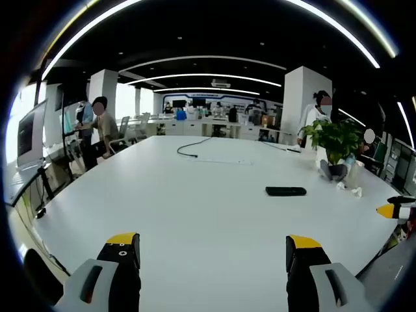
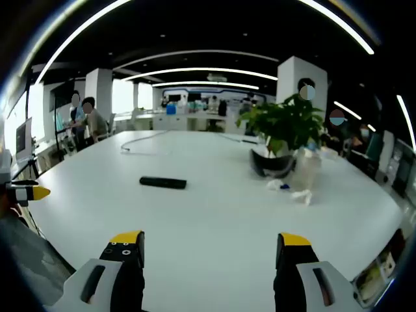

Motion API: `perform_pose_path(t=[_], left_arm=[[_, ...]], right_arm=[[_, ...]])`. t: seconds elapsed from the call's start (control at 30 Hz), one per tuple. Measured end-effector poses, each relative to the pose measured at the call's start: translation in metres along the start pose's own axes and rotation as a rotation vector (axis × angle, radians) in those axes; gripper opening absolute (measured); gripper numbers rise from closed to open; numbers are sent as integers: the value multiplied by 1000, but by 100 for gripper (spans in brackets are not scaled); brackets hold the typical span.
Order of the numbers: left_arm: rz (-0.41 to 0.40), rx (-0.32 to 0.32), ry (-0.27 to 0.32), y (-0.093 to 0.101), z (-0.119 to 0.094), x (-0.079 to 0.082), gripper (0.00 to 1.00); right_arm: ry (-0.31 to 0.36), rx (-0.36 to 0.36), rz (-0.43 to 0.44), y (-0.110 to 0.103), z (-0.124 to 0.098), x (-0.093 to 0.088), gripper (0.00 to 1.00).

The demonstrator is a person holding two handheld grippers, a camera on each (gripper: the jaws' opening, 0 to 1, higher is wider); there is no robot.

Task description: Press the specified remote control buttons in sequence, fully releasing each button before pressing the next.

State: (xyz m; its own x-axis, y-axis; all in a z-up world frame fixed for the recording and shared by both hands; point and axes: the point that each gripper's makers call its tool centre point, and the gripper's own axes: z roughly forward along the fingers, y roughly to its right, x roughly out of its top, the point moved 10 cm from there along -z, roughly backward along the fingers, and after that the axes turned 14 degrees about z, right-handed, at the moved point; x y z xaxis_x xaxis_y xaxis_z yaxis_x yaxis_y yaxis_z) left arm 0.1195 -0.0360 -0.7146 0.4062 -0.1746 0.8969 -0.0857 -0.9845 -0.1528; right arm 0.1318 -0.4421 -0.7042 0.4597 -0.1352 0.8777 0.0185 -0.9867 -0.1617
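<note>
Left gripper [image 1: 212, 250], left gripper view: jaws spread wide, yellow-tipped, holding nothing, poised over the near part of the white table [image 1: 195, 195]. Right gripper [image 2: 212, 247], right gripper view: same — jaws wide apart, nothing between them, over the table [image 2: 214, 208].

A yellow tip of the right gripper [image 1: 390, 210] pokes in at the right edge of the left gripper view; the left gripper's tip [image 2: 29, 192] shows at the left edge of the right gripper view.

Remote control [image 1: 285, 191] — black, flat on the tabletop, well ahead of the left jaws and off to the right. In the right gripper view the remote control [image 2: 163, 182] lies ahead and to the left, well apart from both jaws. Untouched by either gripper.

Past it, crumpled white paper bits [image 2: 294, 192] and a clear plastic cup [image 2: 306, 170] beside a potted plant [image 2: 284, 136] in a dark pot; the plant [image 1: 335, 146] sits at the table's right side in the left gripper view.

Further on, a dark cable [image 1: 192, 149] loops across the table. Beyond the far edge: people [image 1: 97, 127] at the left, white pillars, desks.
</note>
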Motion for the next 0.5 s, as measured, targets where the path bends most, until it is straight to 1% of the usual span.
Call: perform_pose_path(t=[0.17,0.5], left_arm=[[0,-3,-3,0,0,-1,97],[-3,0,-7,-1,0,-1,95]], right_arm=[[-12,2,0,0,1,-1,80],[-15,1,3,0,0,-2,78]])
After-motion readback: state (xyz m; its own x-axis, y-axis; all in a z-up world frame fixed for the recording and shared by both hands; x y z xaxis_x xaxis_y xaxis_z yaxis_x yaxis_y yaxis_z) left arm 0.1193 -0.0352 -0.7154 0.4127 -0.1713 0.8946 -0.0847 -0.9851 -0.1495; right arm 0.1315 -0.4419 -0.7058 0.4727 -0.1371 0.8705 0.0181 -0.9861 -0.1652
